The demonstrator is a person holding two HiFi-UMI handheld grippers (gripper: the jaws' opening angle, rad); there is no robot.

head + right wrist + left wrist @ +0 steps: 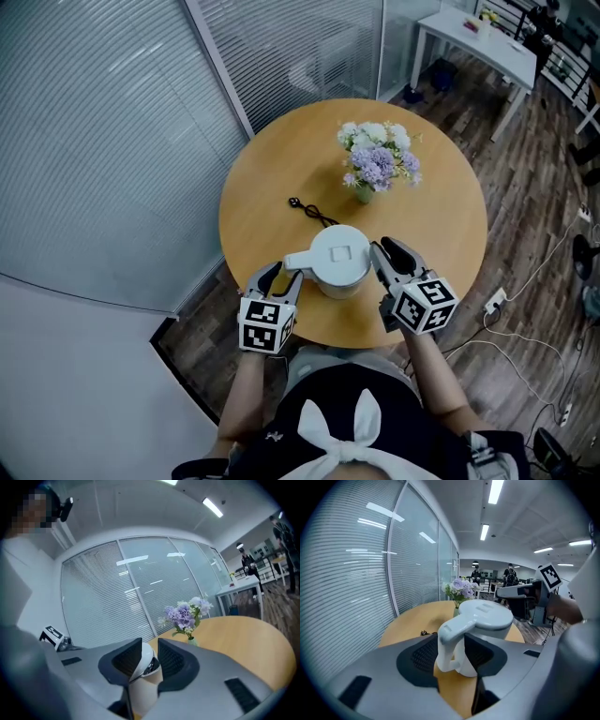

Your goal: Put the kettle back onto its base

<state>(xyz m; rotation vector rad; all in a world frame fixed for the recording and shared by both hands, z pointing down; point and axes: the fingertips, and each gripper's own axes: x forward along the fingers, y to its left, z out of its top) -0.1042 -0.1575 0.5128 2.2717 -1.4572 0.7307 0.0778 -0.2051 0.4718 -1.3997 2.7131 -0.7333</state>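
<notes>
A white kettle stands near the front edge of the round wooden table, its handle pointing left. A black cord runs from a loose plug to under the kettle; the base itself is hidden beneath it. My left gripper is open around the handle, which stands between the two pads with little room either side. My right gripper sits against the kettle's right side. In the right gripper view its jaws stand a narrow gap apart, with the kettle's lid showing behind that gap.
A small vase of purple and white flowers stands on the table beyond the kettle. Glass walls with blinds close the left and back. A white table is at the far right; cables and a power strip lie on the wooden floor.
</notes>
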